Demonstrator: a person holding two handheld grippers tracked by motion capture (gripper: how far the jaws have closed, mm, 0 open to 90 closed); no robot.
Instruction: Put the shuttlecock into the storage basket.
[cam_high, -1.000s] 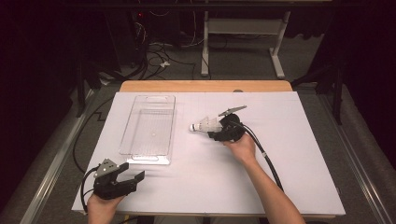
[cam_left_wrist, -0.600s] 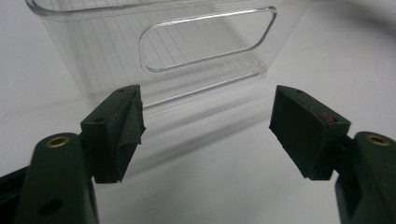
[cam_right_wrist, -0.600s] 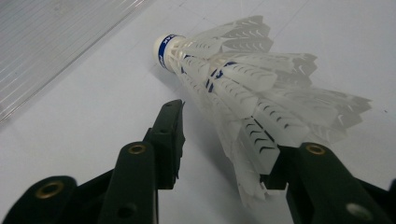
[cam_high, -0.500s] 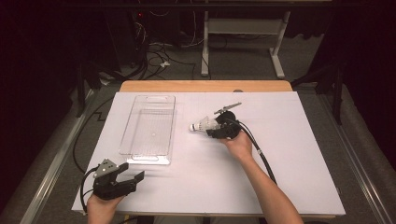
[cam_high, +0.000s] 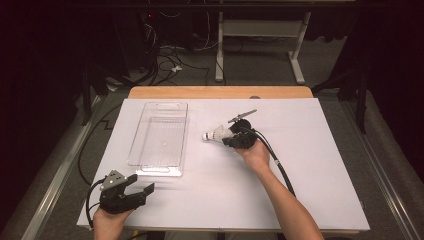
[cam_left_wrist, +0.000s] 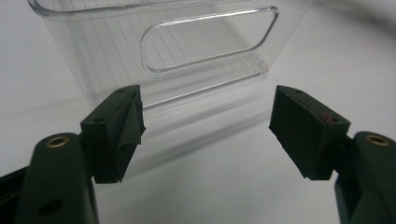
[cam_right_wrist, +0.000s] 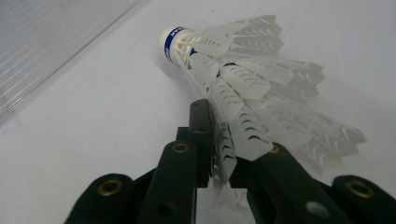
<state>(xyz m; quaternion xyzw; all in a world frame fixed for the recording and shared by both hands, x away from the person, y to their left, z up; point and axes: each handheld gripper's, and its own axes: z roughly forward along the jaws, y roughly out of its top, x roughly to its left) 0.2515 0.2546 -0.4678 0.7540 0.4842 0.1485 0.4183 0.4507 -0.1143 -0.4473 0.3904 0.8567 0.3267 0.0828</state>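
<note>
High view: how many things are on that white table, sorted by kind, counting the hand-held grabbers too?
Shuttlecock: 1, white, pinched by its feathers in the right gripper, whose jaws have just been closing
Clear plastic tray: 1, nothing in it
Hand-held grippers: 2, the left gripper open near the tray's end
Total: 4

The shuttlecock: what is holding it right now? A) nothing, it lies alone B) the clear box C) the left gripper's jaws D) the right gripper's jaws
D: the right gripper has its jaws closed on the feathers of the shuttlecock, beside the clear box.
</note>
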